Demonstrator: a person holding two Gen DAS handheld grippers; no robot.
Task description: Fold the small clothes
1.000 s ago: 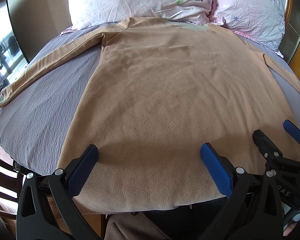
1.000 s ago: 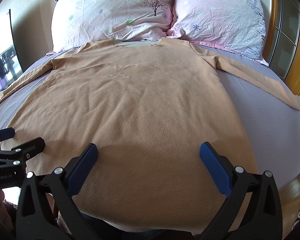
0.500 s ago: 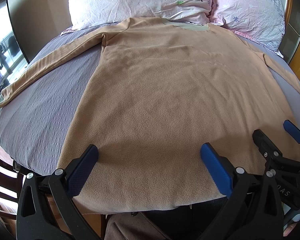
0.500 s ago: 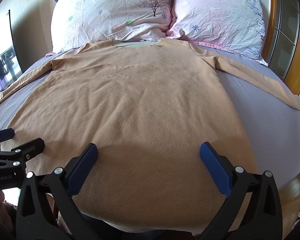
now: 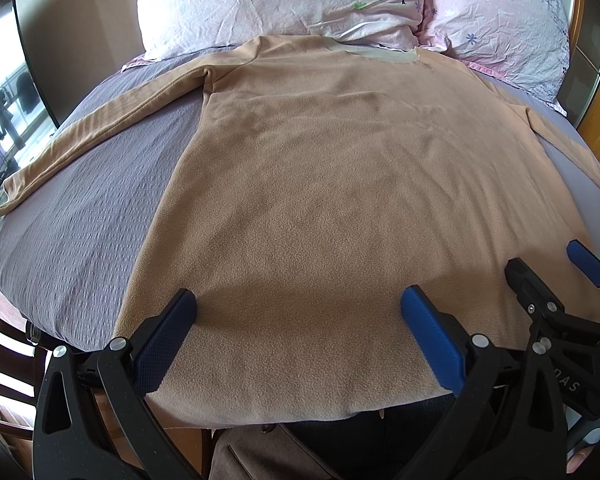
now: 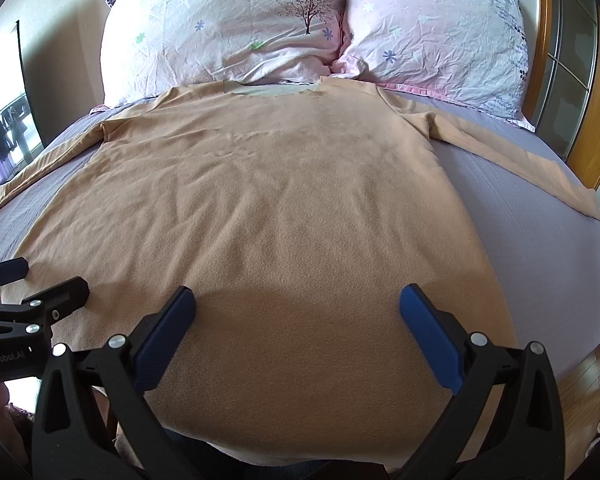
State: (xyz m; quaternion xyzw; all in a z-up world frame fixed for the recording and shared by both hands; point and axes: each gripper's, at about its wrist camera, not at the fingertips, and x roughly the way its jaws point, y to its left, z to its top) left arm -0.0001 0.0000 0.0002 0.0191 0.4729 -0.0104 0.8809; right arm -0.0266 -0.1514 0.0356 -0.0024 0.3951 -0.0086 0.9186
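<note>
While the tan long-sleeved top [image 5: 340, 200] lies flat and face-down-or-up (I cannot tell which) on the grey bed cover [image 5: 92, 216], collar toward the pillows [image 6: 300, 20] and both sleeves spread out to the sides, no fold appears to be made yet; the step in hand looks like the approach to the hem. Both the left gripper [image 5: 298, 308] and the right gripper [image 6: 298, 304] hover over the hem edge with fingers spread wide and holding nothing; the next move probably calls for lowering and pinching a hem corner or a sleeve.
</note>
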